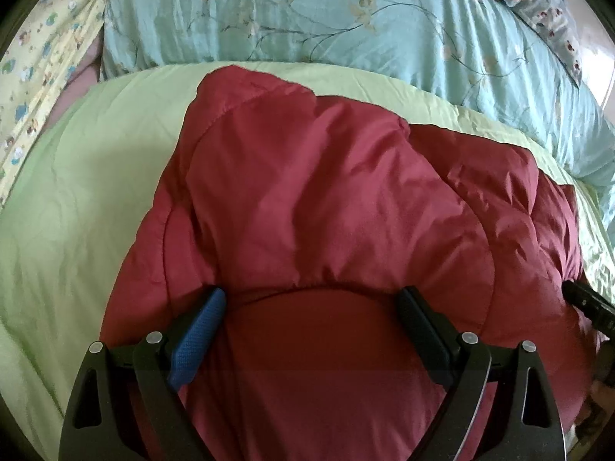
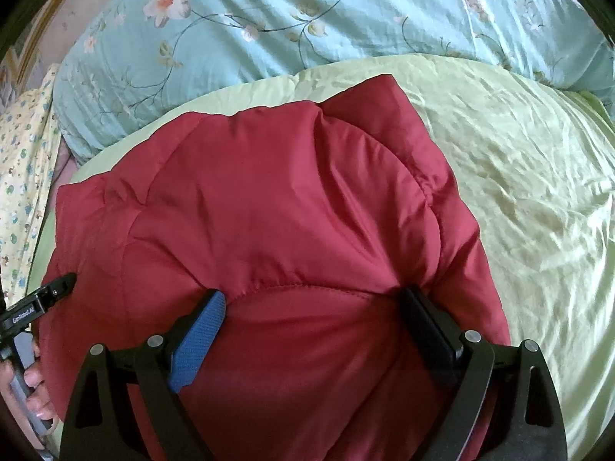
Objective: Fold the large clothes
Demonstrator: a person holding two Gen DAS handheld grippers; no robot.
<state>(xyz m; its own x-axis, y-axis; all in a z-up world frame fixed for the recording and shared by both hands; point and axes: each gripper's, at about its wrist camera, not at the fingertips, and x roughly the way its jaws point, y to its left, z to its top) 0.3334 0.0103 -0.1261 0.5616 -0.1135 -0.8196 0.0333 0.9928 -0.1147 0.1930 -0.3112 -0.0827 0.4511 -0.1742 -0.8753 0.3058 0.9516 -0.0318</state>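
Black tongs, blue pad, silver screws

There is one red padded jacket, in the middle of the view. Under it lies one light green quilt. At 12 o'clock there is one turquoise quilt with flower print. At 10 o'clock there is one yellow cloth with small blue print. At 1 o'clock one grey-blue patterned cloth shows at the edge. There are two tongs: the left tongs and the right tongs, each with one blue pad and one black pad.
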